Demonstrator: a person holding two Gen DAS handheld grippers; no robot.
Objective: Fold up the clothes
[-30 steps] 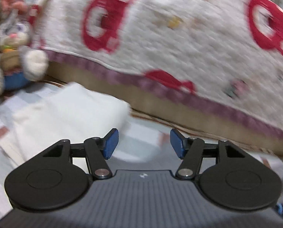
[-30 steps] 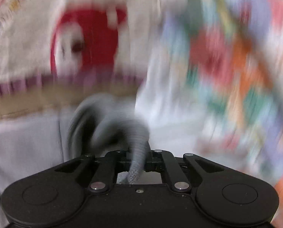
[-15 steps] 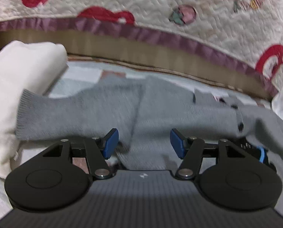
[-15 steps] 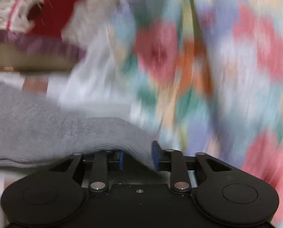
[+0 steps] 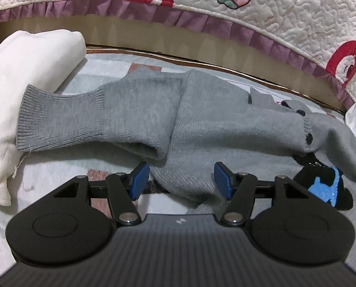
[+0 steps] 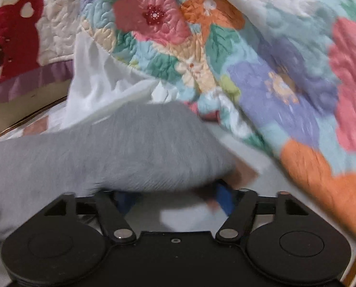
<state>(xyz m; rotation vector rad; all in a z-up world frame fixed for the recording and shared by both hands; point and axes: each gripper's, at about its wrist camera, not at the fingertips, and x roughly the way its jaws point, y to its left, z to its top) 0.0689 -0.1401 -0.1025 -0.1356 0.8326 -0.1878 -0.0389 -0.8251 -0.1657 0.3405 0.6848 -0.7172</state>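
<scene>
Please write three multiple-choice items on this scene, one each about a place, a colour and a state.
1. Where does the white garment lie, seen from the left wrist?
A. left of the cardigan
B. on top of it
C. right of it

2. What colour are the cardigan's buttons?
A. white
B. red
C. black

3. How does the left gripper stand?
A. shut on the cuff
B. open, pads pressing nothing
C. shut on the quilt

Answers:
1 A: the white fabric fills the left edge beside the cuff.
2 C: dark dots line the placket.
3 B: the blue pads stand apart over the knit.
</scene>
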